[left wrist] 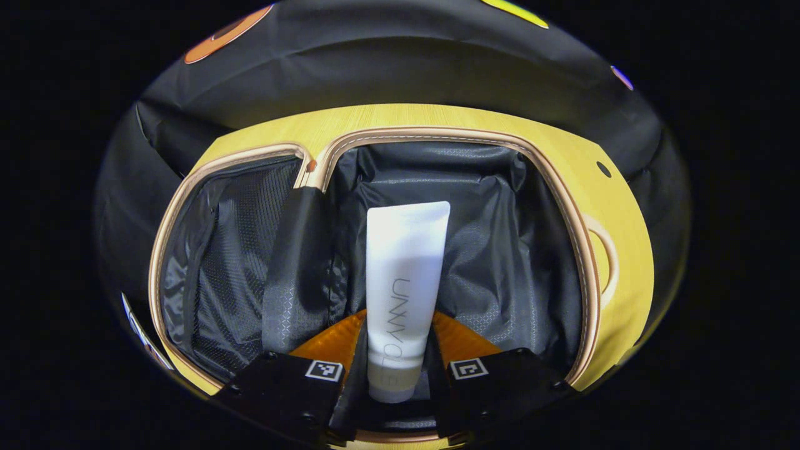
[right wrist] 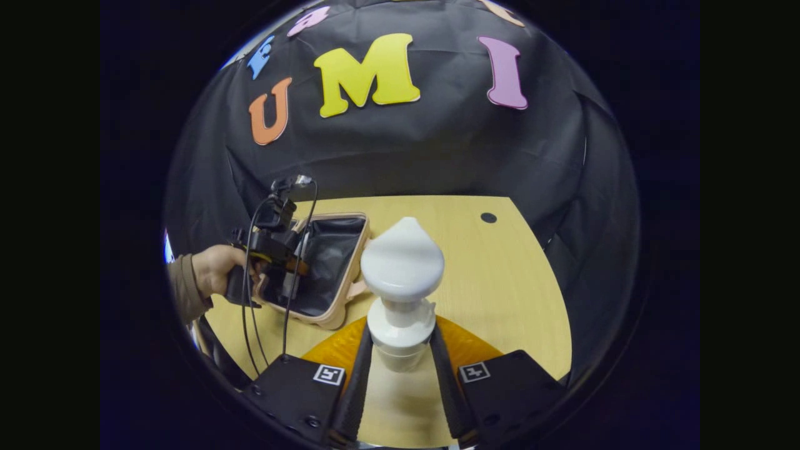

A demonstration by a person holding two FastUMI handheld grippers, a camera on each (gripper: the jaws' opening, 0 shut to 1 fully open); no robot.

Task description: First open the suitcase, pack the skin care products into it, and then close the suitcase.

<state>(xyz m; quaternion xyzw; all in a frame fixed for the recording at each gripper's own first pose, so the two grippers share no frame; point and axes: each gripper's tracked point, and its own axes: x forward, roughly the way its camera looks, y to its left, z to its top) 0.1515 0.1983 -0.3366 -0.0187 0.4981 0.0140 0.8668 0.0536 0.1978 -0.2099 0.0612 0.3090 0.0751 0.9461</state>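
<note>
Suitcase [left wrist: 615, 206] lies open flat on the wooden bench [right wrist: 500, 275], seen from above in the left gripper view. Tan trim runs round both halves. Dark lining in each: mesh panel on the half at the view's left, crumpled plain fabric in the half at centre. A small handle loop shows on the case's side at the view's right.

Left hand-held gripper [left wrist: 396, 369] hangs over the centre half, pinching a white tube [left wrist: 405, 281]. Both fingers press the tube near its cap end; the flat crimped end points away from the camera, toward the far wall of the compartment. Whether the tube touches the lining, I cannot tell.

Right gripper view: right hand-held gripper [right wrist: 400, 359] is above the bench, well apart from the suitcase [right wrist: 334, 312], which sits off to the view's left. It pinches a white pump bottle [right wrist: 402, 281] at the neck, both fingers against it. The bottle's rounded, pointed cap stands clear ahead of the fingers.

Same view, farther off: a hand [right wrist: 215, 269] with a brown sleeve holds the left hand-held gripper [right wrist: 294, 265] over the open case, cables trailing down from it toward the bench's near edge. A small dark hole [right wrist: 488, 217] marks the bench top near its far edge. Black cloth wall behind.
</note>
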